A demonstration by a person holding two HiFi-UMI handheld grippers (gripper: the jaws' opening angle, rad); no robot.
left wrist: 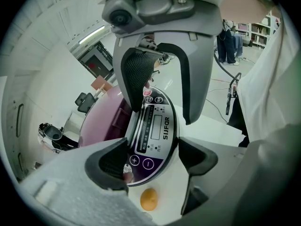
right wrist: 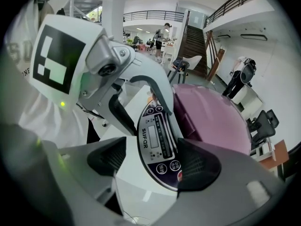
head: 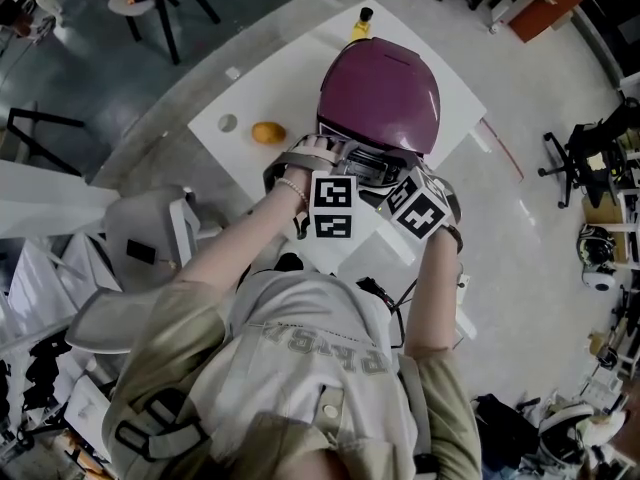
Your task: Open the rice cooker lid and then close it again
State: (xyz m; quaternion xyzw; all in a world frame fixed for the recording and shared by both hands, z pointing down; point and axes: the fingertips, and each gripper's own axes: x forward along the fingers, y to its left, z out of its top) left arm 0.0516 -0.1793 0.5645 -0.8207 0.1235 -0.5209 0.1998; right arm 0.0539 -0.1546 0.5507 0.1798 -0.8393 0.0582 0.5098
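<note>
A rice cooker with a purple lid stands on the white table, its lid down. Its black-and-silver control panel faces me. My left gripper and right gripper both point steeply down at that panel from the front. In the left gripper view the panel lies between the open jaws of the left gripper, one pad by the plus and minus buttons. In the right gripper view the right gripper stands open over the panel, one pad by the round buttons. Neither holds anything.
An orange lies on the table left of the cooker, also in the left gripper view as the orange. A yellow bottle stands behind the cooker. A grey chair sits at my left, close to the table edge.
</note>
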